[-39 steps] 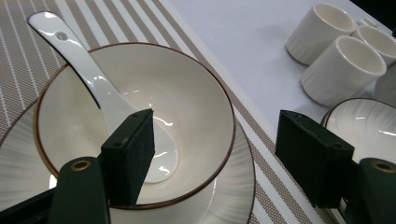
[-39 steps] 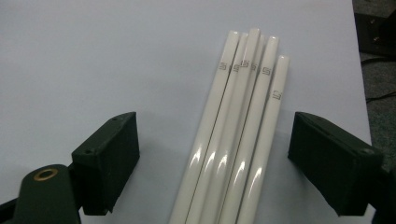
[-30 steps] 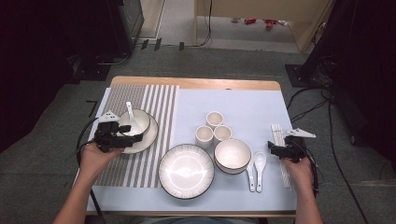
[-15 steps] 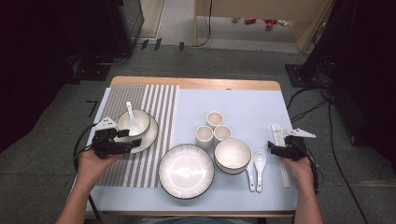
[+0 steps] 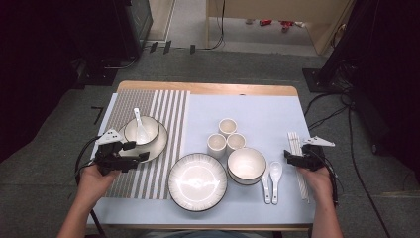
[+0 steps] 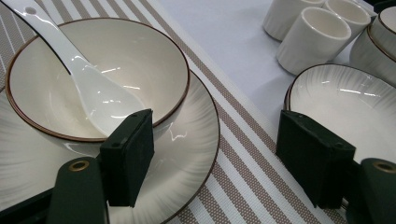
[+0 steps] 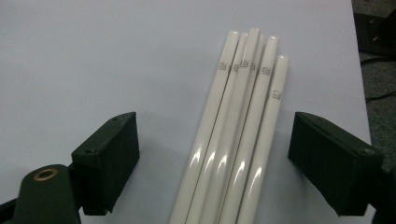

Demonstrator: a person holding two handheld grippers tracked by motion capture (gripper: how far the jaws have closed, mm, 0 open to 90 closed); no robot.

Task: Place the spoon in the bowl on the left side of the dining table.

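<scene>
In the right gripper view the white chopsticks (image 7: 238, 135) run off the bottom edge, so their near ends are cut off, and they lie so tightly bunched that one stick is half covered by its neighbours; five printed tips can be counted, though a sixth beneath cannot be ruled out; in the high view the same bundle (image 5: 297, 163) is partly covered by the right hand-held gripper (image 5: 297, 159) and too thin to count. In the left gripper view the left jaw hides part of the near rim of the bowl (image 6: 98, 77) and of the spoon (image 6: 79, 84) resting in it, whose handle tip leaves the frame at the top left; the plate (image 6: 187, 140) under the bowl is cut off at the left and bottom. On the worktop (image 5: 257, 114) stand three small cups (image 5: 227, 136), two bowls, two plates and three spoons: one in the left bowl, two (image 5: 271, 178) lying side by side near the right bowl (image 5: 246, 166); a striped mat (image 5: 163, 104) covers the left part. The chopsticks lie at the right edge of the worktop, long axis running away from the person, printed ends pointing to the far side. The right hand-held gripper is released, jaws wide on either side of the sticks without touching them; the left hand-held gripper (image 5: 136, 151) is also released, jaws spread beside the plate's near rim, gripping nothing.
</scene>
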